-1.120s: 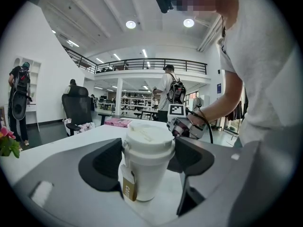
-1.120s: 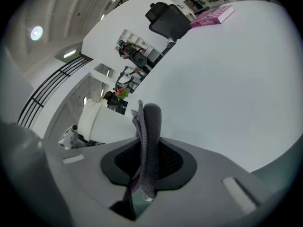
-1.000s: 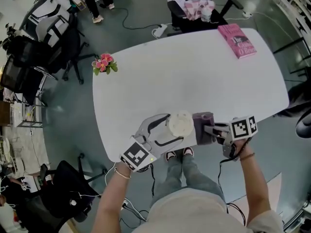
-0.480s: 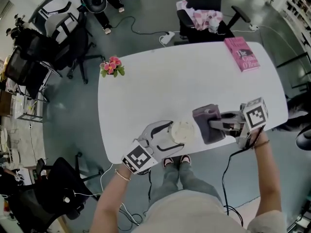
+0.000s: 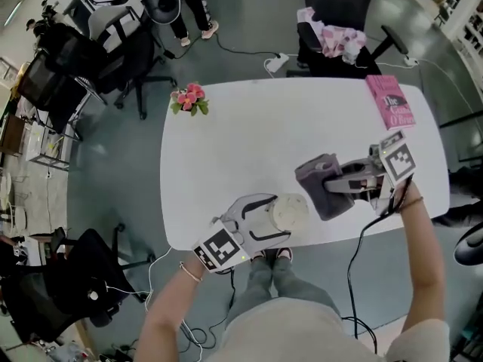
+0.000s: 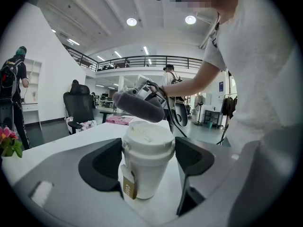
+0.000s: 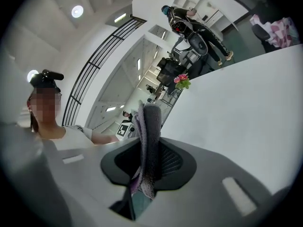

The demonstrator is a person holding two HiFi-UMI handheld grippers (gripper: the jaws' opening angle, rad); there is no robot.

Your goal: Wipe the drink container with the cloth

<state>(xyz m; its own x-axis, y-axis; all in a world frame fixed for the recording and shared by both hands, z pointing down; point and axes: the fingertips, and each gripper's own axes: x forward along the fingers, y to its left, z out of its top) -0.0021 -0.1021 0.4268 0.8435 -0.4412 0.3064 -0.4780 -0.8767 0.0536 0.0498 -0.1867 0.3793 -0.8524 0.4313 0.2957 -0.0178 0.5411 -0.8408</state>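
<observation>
A white paper drink cup [image 6: 147, 155] with a fitted lid stands near the front edge of a white desk [image 5: 249, 134], close to the person. A small brown tag [image 6: 128, 188] hangs down its side. The left gripper [image 5: 273, 217] has its jaws set wide on either side of the cup, the pads pressing on the lid's rim, so the cup looks held steady.

To the cup's right, the right gripper [image 5: 333, 185] holds a grey cloth [image 5: 321, 183] in the air above the desk. Its jaws are pinched narrow on a fold of the cloth. The rest of the cloth stands out past the jaw tips as a thick bundle. The cloth is near the cup but apart from it.

The step in hand appears to be bringing the cloth to the cup; no wiping contact shows yet. The next move likely calls for carrying the cloth across to the lid or wall and rubbing, while the left jaws keep the light cup from tipping.

Count: one cup, one cloth, two grippers. Farther off on the desk lie one pink book [image 5: 391, 100] at the far right corner and one small bunch of pink flowers [image 5: 190, 98] at the far left corner.
</observation>
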